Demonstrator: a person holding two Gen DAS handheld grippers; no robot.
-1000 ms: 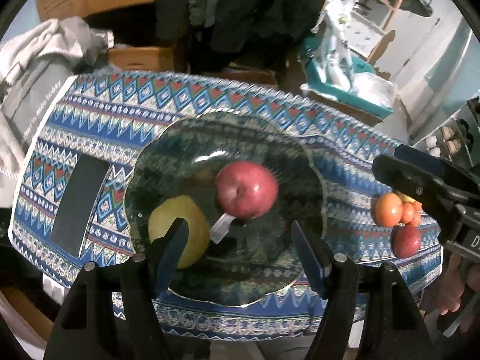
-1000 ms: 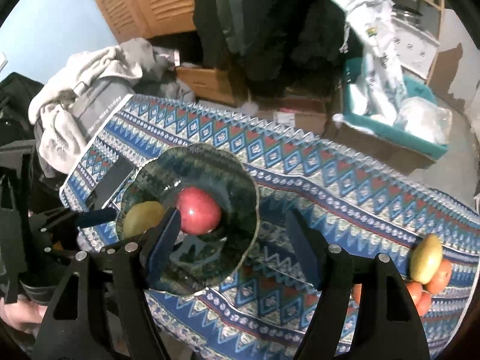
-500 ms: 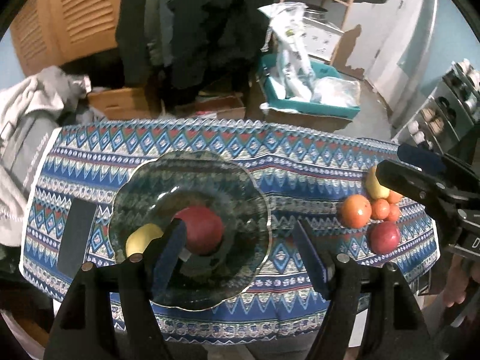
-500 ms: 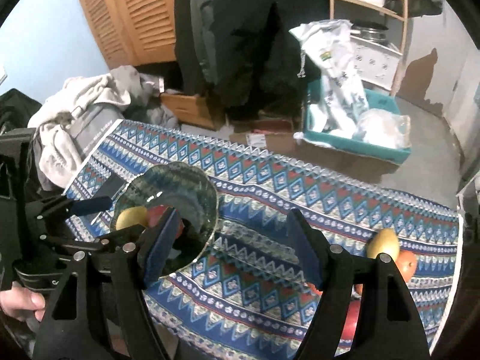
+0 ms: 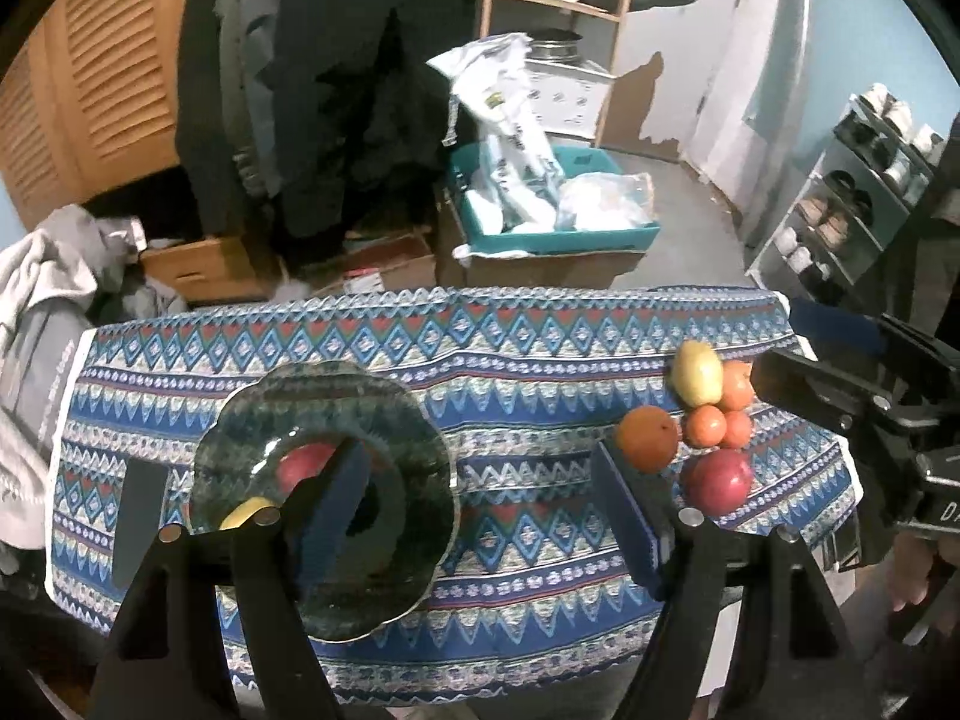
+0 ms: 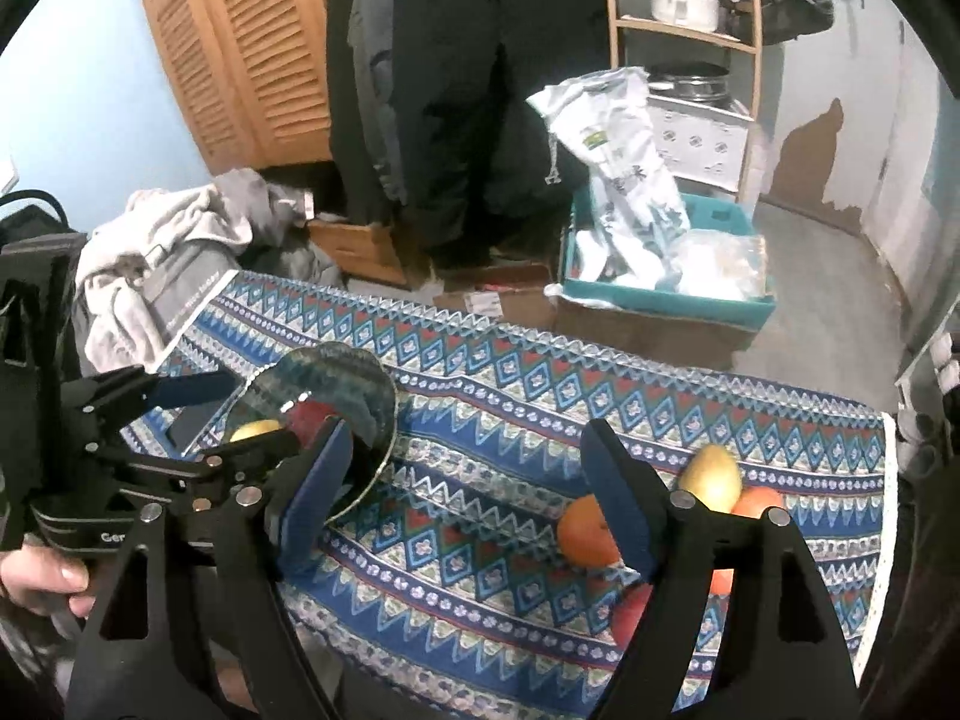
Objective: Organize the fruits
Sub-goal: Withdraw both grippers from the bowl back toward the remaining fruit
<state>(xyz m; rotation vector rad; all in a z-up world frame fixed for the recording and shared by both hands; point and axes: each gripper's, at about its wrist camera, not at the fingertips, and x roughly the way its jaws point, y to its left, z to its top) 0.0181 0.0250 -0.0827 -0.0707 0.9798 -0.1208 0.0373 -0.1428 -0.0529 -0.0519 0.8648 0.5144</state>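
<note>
A dark green glass plate (image 5: 384, 420) lies on the left of the patterned tablecloth (image 5: 516, 354). It holds a red apple (image 5: 297, 465) and a yellow fruit (image 5: 243, 515), both partly behind my left fingers. On the right lies a heap: a yellow pear (image 5: 696, 373), a large orange (image 5: 648, 438), small oranges (image 5: 705, 425) and a red apple (image 5: 717, 480). My left gripper (image 5: 480, 492) is open and empty above the near table edge. My right gripper (image 6: 462, 480) is open and empty; the large orange (image 6: 585, 531) and pear (image 6: 714, 477) lie beside its right finger.
A black flat object (image 5: 137, 519) lies on the cloth left of the plate. Behind the table are a teal bin with bags (image 5: 540, 204), cardboard boxes (image 5: 198, 264), a pile of grey clothes (image 5: 48, 288) and a shelf (image 5: 858, 192).
Both grippers have pulled back and up from the plate. The whole table and the fruit heap on the right have come into view. Both stay open.
</note>
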